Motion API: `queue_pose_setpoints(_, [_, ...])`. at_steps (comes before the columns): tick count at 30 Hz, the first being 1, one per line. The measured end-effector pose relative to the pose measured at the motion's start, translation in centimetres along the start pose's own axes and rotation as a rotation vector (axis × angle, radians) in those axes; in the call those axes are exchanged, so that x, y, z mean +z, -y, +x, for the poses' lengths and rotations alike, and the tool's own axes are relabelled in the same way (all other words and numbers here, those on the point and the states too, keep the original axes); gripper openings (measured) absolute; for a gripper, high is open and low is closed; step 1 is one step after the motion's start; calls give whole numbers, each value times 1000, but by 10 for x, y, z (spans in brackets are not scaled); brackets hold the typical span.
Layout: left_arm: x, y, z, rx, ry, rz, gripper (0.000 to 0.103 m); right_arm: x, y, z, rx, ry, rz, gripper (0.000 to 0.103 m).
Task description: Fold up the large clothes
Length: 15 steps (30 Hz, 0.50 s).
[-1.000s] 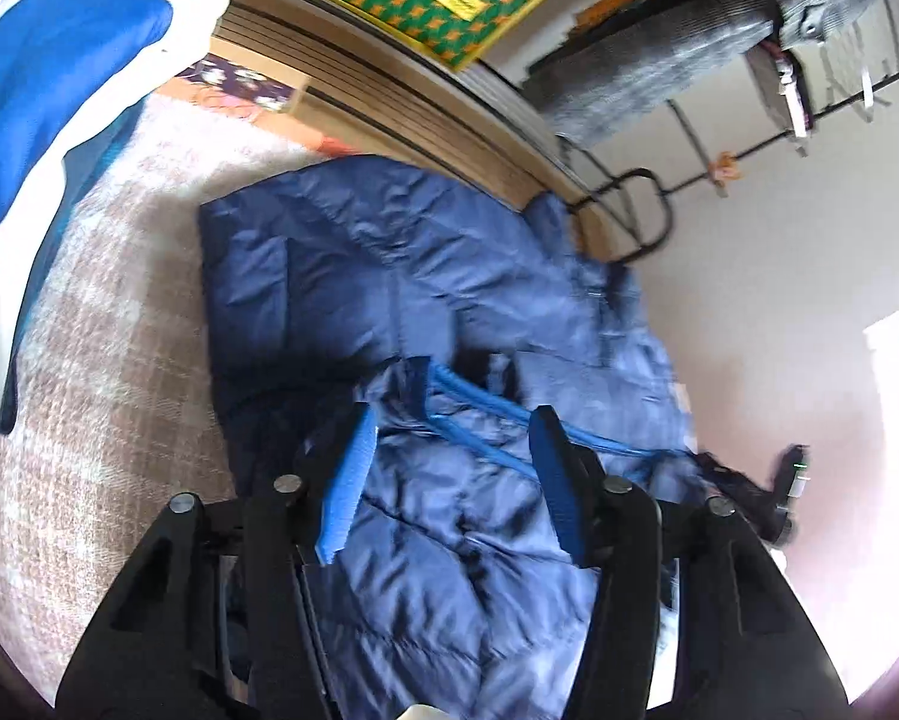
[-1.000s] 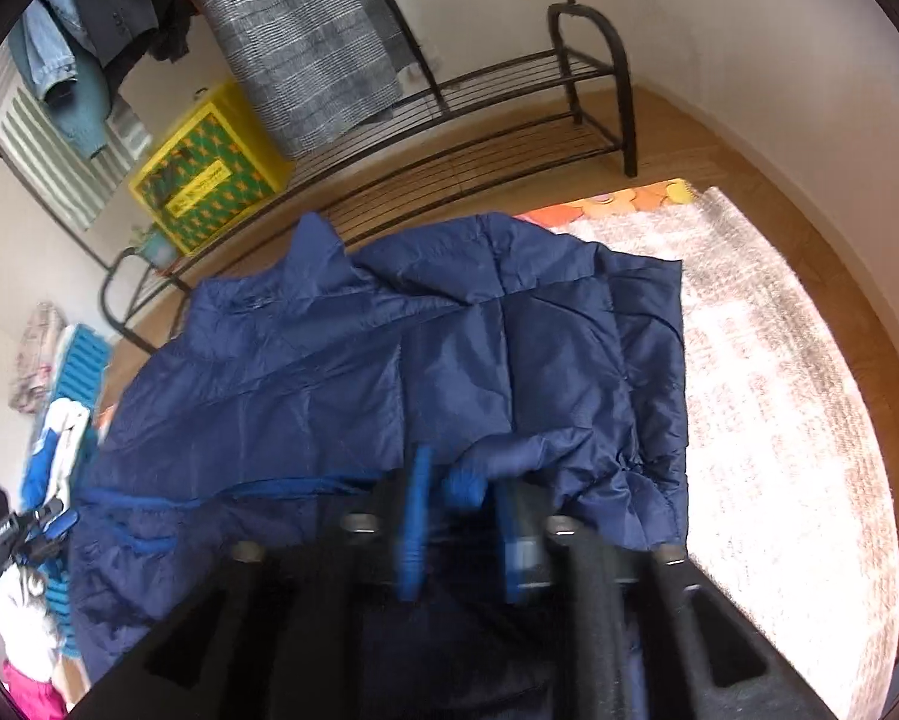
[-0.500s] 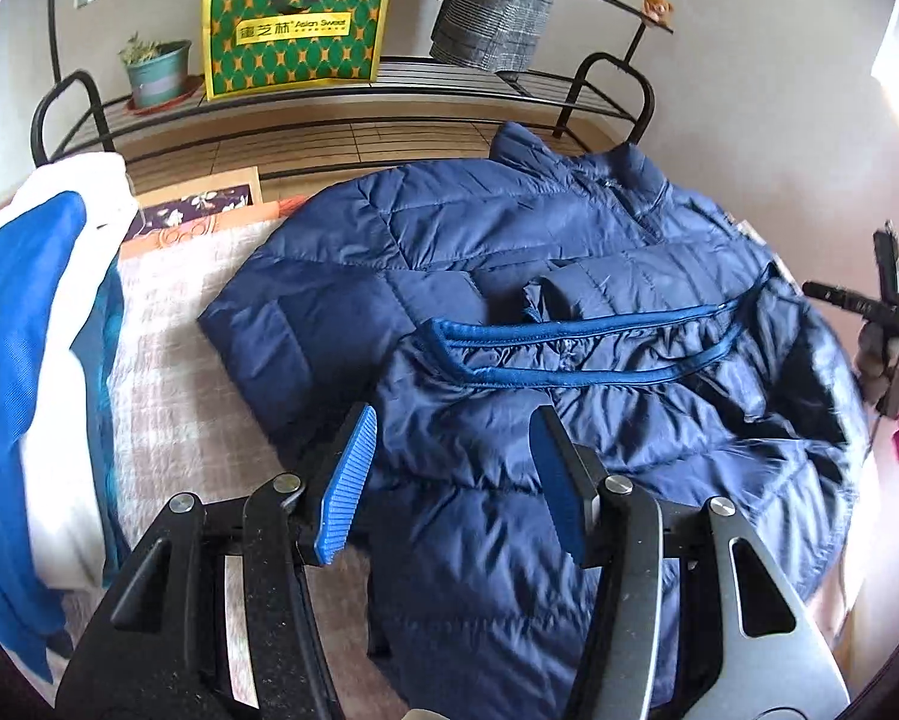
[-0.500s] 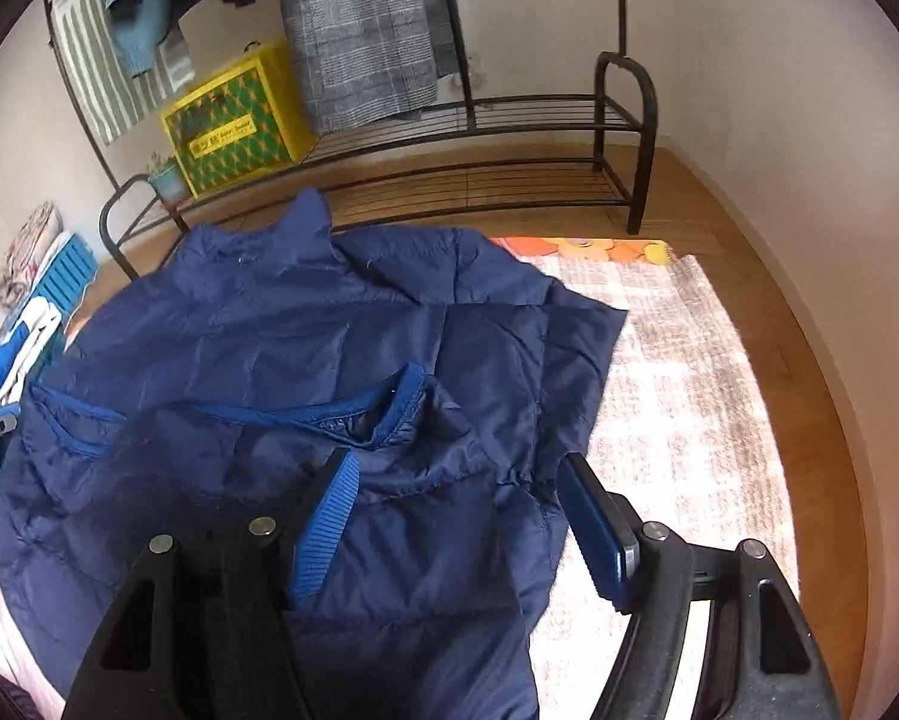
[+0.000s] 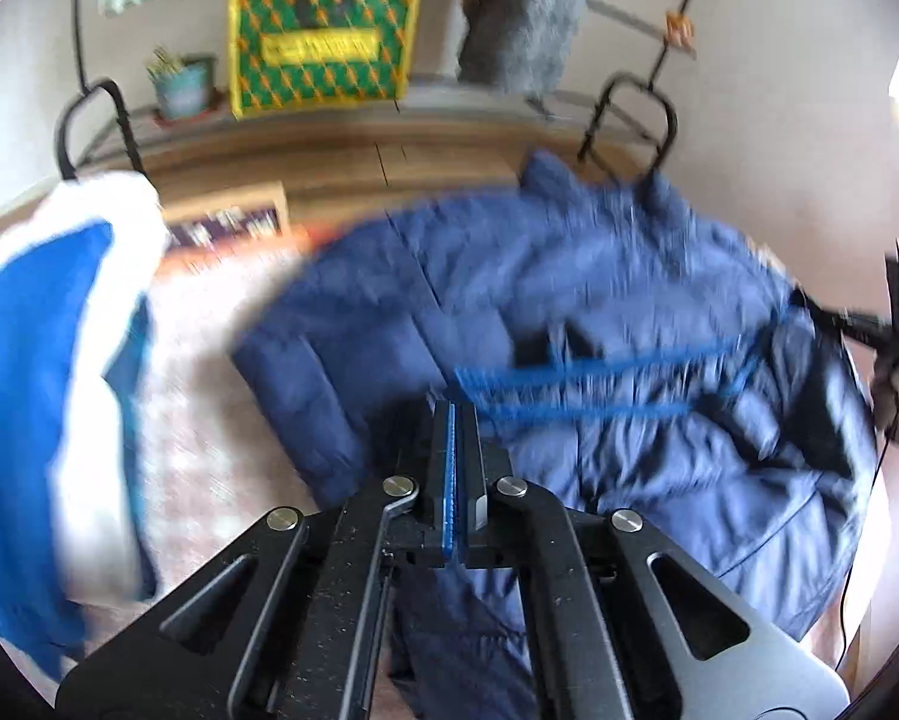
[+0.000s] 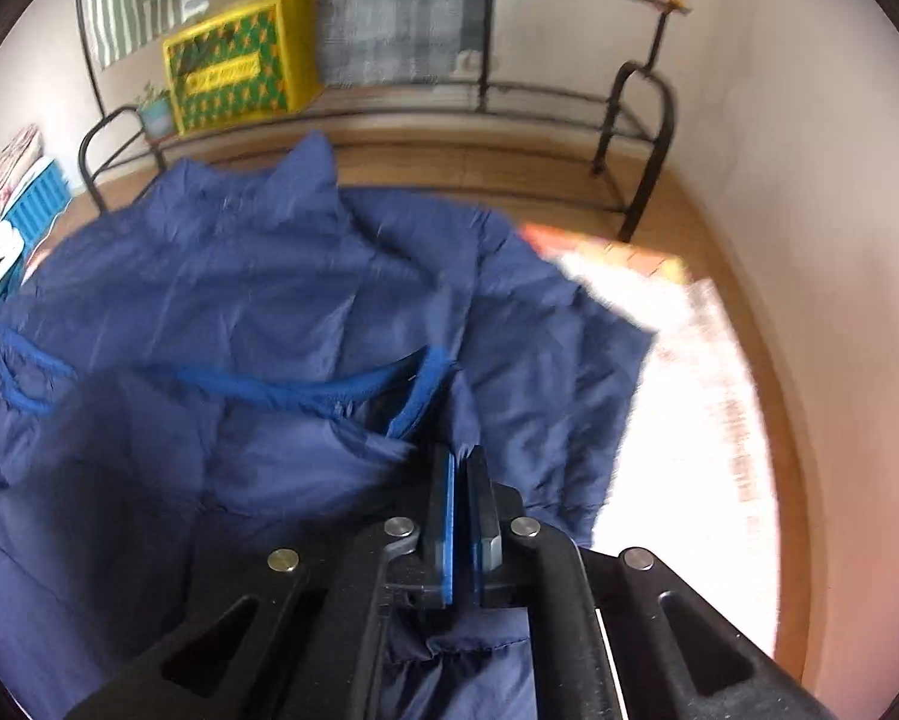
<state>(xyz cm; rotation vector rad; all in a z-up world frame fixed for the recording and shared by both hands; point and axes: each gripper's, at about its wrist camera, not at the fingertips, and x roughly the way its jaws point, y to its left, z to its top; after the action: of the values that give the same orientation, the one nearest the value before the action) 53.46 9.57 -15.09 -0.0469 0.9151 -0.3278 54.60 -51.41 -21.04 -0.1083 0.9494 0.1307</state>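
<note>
The left gripper [image 5: 455, 414] has its jaws pressed together with nothing between them, its tips poised above the near edge of the jacket [image 5: 599, 372]. The right gripper [image 6: 460, 456] is likewise closed; a small peak of jacket [image 6: 269, 312] fabric rises right at its tips, though whether it is pinched there is hard to tell. The navy padded jacket lies spread on a pale rug [image 6: 689, 408], its lower part folded up over the body so the bright blue lining trim [image 6: 305, 387] shows as a line across it. The collar [image 6: 305, 174] points toward a black metal rack [image 6: 635, 138] along the wall. On the rack's low shelf stand a yellow and green box [image 5: 323, 42] and, beside it, a small potted plant [image 5: 179, 84]; a grey checked garment [image 6: 395, 12] hangs above. Left of the jacket, in the left wrist view, a blue and white garment [image 5: 47, 360] lies on the rug. Both views are blurred by motion.
</note>
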Motion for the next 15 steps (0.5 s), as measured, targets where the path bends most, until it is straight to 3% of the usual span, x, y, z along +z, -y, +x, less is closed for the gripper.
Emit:
queue_pose_setpoints(3, [17, -12, -20, -36, 53, -29, 0, 11, 12, -28, -4, 60, 39, 0])
queue_pose_setpoints(5, [21, -17, -16, -116, 2, -46, 0, 16, 14, -35, 5, 70, 33, 0])
queue_pose_setpoints(6, [21, -19, -13, -116, -3, -63, 0, 17, 12, -36, -6, 68, 22, 0])
queue_pose_setpoints(7, [19, -20, -10, -107, 4, -60, 9, 17, 9, -34, -16, 59, 10, 0])
queue_pose_setpoints(8, [17, -18, -6, -114, -4, -49, 36, 17, 6, -30, -21, 46, 0, 0])
queue_pose_setpoints(10, [11, -14, 1, -127, -17, -29, 65, 14, 3, -22, -22, 32, -1, 1])
queue_pose_setpoints(12, [2, -4, 11, -115, -26, 39, 65, 12, 2, -15, -10, 21, 15, 1])
queue_pose_setpoints(15, [-9, 19, 32, -18, -66, 214, 65, 9, 1, -3, -13, 3, 17, 1])
